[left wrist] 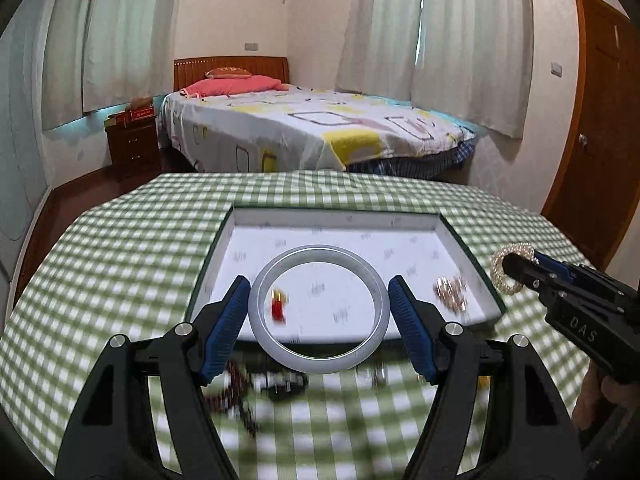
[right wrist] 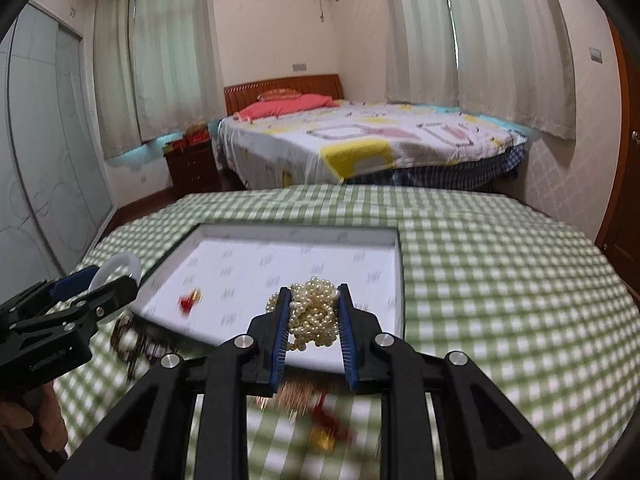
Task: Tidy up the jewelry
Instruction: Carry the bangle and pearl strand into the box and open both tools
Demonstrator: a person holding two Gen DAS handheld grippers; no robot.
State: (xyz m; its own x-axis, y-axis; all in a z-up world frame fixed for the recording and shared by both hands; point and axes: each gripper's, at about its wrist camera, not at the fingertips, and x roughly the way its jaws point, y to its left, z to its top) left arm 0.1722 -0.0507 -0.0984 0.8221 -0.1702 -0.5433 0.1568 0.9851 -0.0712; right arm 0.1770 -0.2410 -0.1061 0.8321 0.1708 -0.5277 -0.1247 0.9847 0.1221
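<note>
My left gripper (left wrist: 318, 312) is clamped on the pale bangle (left wrist: 276, 346): both blue pads (left wrist: 226, 326) touch its outer rim, ring held flat, centre-bottom of the left wrist view. It hangs over the near edge of the white tray (left wrist: 472, 256), partly above the tray floor, partly above the green checked tablecloth (left wrist: 120, 248).

My right gripper (right wrist: 314, 316) is clenched on a bunched pearl strand (right wrist: 316, 308), squeezed between the blue pads (right wrist: 282, 336), centre of the right wrist view, over the tray's near right part. In the left wrist view the same gripper enters from the right edge with the pearl loop (left wrist: 508, 270) at its tip, just past the tray's right wall.

Inside the tray: a small red and gold piece (left wrist: 278, 306) seen through the bangle, and a rose-gold cluster (left wrist: 452, 292) near the right wall. Both blurred, can't say what type.

On the cloth in front of the tray, lower part of the left view: dark bead strand (left wrist: 236, 396) and some small blurred items, unreadable. Right view, bottom centre, under my fingers: coppery chain pile (right wrist: 296, 394) and a red and gold item (right wrist: 328, 428), also blurred.

Background, upper half of both views: bed (left wrist: 320, 128) with patterned sheet, pink pillow (left wrist: 236, 84), curtains (left wrist: 468, 40), wooden nightstand (left wrist: 134, 144) at left.
</note>
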